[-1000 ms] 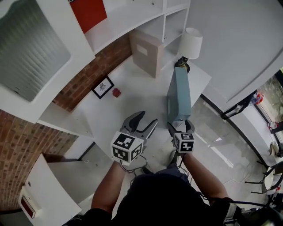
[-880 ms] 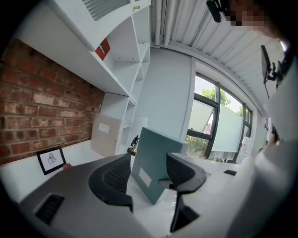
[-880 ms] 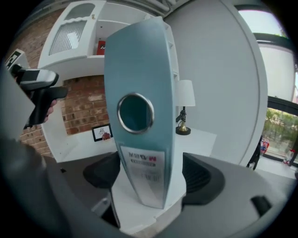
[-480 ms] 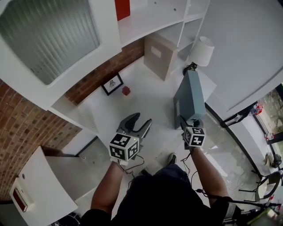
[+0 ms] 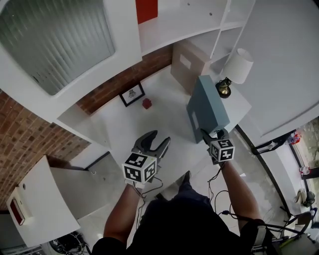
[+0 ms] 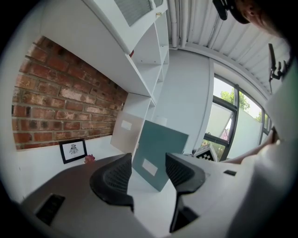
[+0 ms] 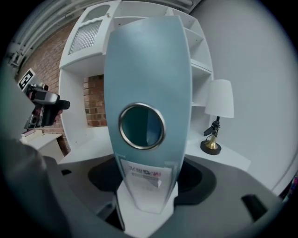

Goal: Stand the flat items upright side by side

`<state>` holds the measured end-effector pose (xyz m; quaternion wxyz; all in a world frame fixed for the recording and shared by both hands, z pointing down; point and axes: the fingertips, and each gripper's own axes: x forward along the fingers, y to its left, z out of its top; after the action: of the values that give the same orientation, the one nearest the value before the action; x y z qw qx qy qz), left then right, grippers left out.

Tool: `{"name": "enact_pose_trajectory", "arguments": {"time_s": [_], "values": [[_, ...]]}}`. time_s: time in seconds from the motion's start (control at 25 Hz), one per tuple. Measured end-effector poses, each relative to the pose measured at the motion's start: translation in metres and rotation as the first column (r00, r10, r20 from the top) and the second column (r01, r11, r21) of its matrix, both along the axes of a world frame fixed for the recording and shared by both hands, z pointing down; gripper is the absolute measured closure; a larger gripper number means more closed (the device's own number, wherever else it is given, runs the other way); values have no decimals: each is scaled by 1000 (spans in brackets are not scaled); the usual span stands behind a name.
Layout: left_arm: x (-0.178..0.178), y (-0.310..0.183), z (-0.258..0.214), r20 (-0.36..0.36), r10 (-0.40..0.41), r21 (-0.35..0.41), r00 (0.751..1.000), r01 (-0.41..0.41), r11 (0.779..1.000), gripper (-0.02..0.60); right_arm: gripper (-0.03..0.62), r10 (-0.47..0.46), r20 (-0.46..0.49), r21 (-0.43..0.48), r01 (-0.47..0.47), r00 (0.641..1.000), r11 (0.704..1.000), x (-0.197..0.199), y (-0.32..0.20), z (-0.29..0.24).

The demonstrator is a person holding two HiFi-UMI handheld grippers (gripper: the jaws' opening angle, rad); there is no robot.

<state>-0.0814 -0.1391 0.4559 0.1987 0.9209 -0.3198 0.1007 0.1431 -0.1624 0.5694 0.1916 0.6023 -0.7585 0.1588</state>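
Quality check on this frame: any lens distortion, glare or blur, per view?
Head view: sharp and evenly lit, but the shelving has edges bowed by the wide lens. Left gripper view: strong fisheye with black corners, and the window is blown out. Right gripper view: the box file bulges barrel-shaped close to the lens and its label is too soft to read, while the lamp stays crisp.

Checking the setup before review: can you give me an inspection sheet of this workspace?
Surface: white desk below the shelves.
Job's things: teal binder held by its spine, tilted; beige binder upright at the back, apart from it.
Clutter: framed picture, small red object, lamp.
Grippers: left gripper open, empty; right gripper gripping the teal binder, its jaws having just been closing on it.
Cables: thin cable hanging under the right gripper.
Surroundings: brick wall, white shelves, window.
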Motion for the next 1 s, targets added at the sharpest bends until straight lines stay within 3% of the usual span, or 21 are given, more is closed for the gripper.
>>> {"name": "enact_pose_trajectory", "arguments": {"time_s": [0.44,0.8,1.0], "values": [[12,-29,9,66,-140,-45,988,143,989,357,286,-133,7,14,133,991,991,18,-98,-4],[1,-44,23,126,-269,-83,955,281,956,363,286,-187,-9,29,187,982,982,22,-165,2],[8,-50,31,124,-310,-106,943,323,941,364,293,-193,-7,24,193,981,981,28,-198,5]]}}
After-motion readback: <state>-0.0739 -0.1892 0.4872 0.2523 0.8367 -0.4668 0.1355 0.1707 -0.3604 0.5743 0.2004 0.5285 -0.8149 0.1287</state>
